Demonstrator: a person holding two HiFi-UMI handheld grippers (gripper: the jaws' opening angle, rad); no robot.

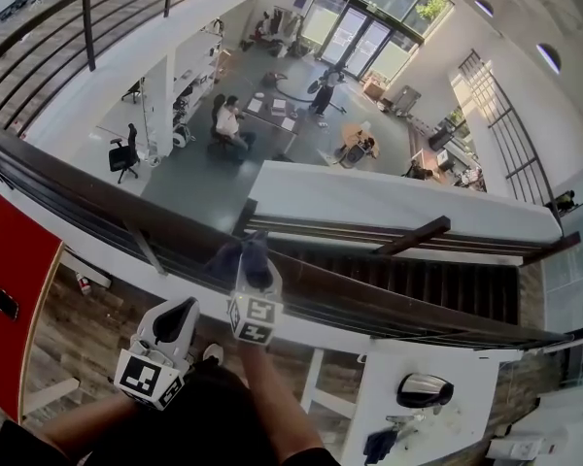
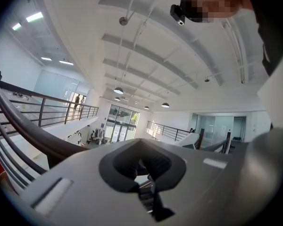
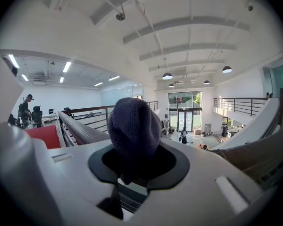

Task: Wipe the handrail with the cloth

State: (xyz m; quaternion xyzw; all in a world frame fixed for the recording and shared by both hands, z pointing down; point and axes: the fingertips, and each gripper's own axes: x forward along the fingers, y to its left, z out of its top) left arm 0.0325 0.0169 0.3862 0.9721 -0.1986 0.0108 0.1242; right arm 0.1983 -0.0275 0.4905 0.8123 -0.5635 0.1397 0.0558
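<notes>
A dark handrail (image 1: 97,197) runs from the left edge across to the lower right of the head view. My right gripper (image 1: 256,278) is shut on a dark blue cloth (image 1: 241,258), which lies over the rail's top near the middle. In the right gripper view the cloth (image 3: 134,126) bulges up out of the right gripper (image 3: 132,166), and the handrail (image 3: 78,128) runs away to the left. My left gripper (image 1: 175,320) hangs lower left, short of the rail, with nothing in it. Its jaws look shut in the left gripper view (image 2: 144,171); the handrail (image 2: 28,131) curves past on the left.
Beyond the rail is a drop to an atrium floor with desks and people (image 1: 231,124). A staircase (image 1: 437,280) descends at the right. A red wall panel (image 1: 10,289) is at the left, a white counter (image 1: 437,396) at the lower right, and another railing (image 1: 87,8) at the upper left.
</notes>
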